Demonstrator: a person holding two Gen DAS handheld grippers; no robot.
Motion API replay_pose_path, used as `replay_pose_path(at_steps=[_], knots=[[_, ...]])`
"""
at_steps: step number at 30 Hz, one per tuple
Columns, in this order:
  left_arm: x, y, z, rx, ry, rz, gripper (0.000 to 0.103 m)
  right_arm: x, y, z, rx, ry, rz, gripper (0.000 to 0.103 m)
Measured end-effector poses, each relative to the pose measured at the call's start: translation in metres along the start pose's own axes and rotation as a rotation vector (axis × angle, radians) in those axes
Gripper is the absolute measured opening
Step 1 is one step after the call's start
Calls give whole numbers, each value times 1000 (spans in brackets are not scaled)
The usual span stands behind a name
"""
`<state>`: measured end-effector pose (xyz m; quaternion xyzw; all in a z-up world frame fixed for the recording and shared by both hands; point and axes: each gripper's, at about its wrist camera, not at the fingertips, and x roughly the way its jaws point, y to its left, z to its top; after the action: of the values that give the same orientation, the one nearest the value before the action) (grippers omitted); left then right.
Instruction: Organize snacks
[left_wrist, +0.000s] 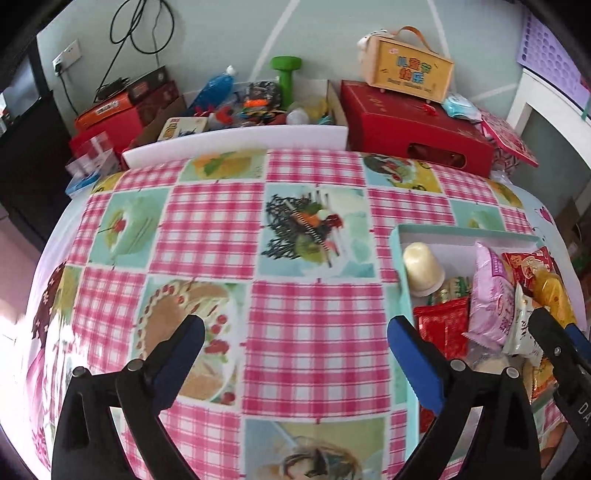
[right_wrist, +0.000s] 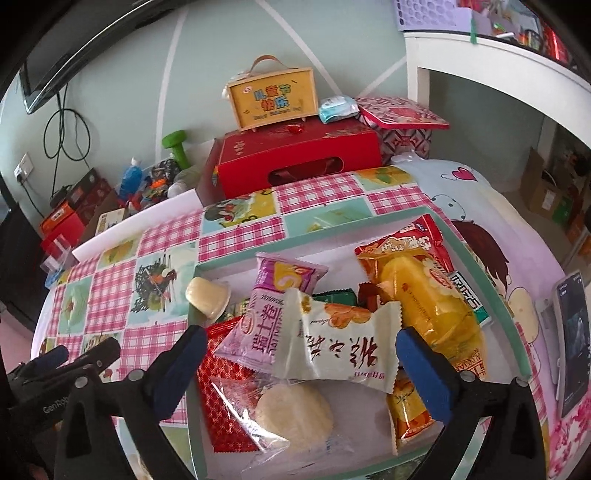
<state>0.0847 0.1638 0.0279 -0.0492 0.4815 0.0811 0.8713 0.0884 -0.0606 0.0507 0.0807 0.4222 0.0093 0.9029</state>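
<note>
White snack packet (right_wrist: 343, 350) lies crosswise between the right gripper's (right_wrist: 299, 365) spread jaws inside the teal box (right_wrist: 491, 295); left gripper (left_wrist: 295, 354), also spread, hangs beside the box.

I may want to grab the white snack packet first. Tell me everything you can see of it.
The white snack packet is a crinkly pillow-style wrapper with zigzag-cut ends, dark printed characters and an orange picture near its top. It lies tilted on top of the pile inside the pale green box, overlapping the purple packet and a clear-wrapped round cake, with the yellow packet beside it. The right hand-held gripper is open, its fingers on either side of the packet, not closed on it.
</note>
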Motion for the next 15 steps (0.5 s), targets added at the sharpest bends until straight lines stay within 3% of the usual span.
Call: replay_pose_path(at_steps=[15], knots=[[-20, 29, -44, -2, 28, 62, 99, -22, 22, -35, -51, 6, -10, 103]])
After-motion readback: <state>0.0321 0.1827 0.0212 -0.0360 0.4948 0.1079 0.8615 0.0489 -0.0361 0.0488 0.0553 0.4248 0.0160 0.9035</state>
